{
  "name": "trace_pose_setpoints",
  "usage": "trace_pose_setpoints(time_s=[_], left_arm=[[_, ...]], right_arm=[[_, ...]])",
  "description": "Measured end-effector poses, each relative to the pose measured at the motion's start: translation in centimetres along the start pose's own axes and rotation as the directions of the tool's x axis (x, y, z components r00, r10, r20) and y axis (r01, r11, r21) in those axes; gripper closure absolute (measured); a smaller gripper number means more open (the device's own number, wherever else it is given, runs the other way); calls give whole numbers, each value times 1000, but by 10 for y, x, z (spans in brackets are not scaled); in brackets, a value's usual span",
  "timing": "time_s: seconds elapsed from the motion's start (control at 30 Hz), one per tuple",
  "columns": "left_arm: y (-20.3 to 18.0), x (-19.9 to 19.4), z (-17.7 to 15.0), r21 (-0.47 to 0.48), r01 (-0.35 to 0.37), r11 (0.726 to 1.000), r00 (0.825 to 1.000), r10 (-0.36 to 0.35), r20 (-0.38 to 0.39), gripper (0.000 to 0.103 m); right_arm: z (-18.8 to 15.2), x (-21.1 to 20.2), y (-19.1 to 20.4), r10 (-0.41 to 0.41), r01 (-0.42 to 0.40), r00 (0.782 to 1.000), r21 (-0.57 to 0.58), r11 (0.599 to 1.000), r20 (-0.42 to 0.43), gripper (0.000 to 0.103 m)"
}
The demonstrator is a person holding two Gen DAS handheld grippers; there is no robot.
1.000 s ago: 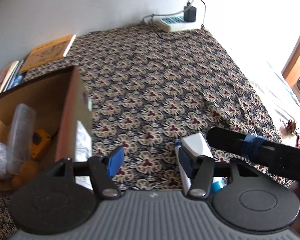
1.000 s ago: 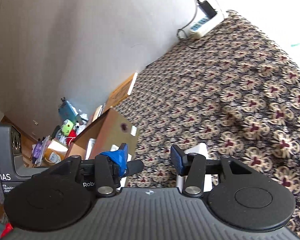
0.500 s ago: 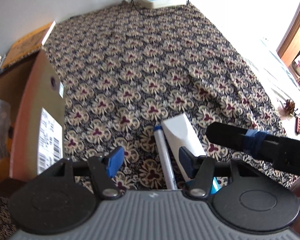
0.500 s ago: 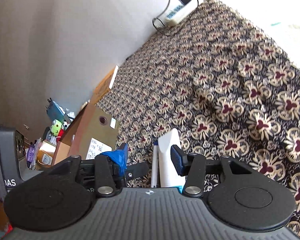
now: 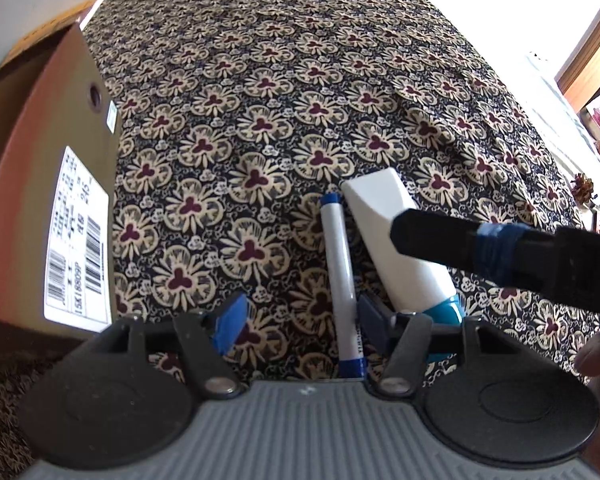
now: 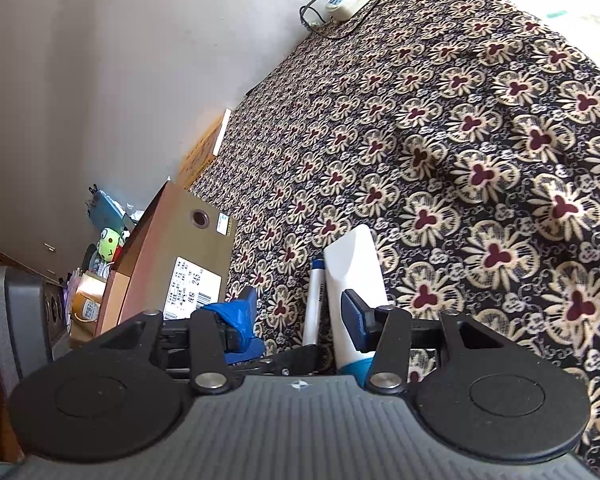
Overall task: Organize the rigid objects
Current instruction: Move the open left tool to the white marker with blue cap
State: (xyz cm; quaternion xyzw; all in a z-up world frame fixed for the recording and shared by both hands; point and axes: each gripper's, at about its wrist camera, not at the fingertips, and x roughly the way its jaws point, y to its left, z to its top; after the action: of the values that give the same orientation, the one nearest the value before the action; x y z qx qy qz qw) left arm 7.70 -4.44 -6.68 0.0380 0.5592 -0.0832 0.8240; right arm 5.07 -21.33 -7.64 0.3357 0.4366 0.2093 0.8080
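cardboard box (image 5: 60,184) beside marker (image 5: 340,276) and white tube (image 5: 396,244) on patterned cloth (image 5: 300,80)

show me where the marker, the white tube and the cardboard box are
marker (image 5: 339,264), left wrist view, middle of its white barrel
white tube (image 5: 384,216), left wrist view, its flat white body
cardboard box (image 5: 56,136), left wrist view, its brown side wall
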Motion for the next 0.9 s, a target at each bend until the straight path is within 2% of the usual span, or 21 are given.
trace_pose_setpoints(time_s=[0.27,0.4,0.9], left_arm=[[9,3,-7,-16,14,1000,1000,-14,-17,42],[13,1,-13,-13,-14,1000,1000,14,-1,42],[22,-5,-24,-46,-28,999,999,30,38,42]], right_arm=[[-5,8,10,1,-1,1000,-26,1000,-26,71],[-10,16,16,4,-6,999,-39,999,-50,71],[-20,28,23,-2,-5,994,-68,998,-106,71]])
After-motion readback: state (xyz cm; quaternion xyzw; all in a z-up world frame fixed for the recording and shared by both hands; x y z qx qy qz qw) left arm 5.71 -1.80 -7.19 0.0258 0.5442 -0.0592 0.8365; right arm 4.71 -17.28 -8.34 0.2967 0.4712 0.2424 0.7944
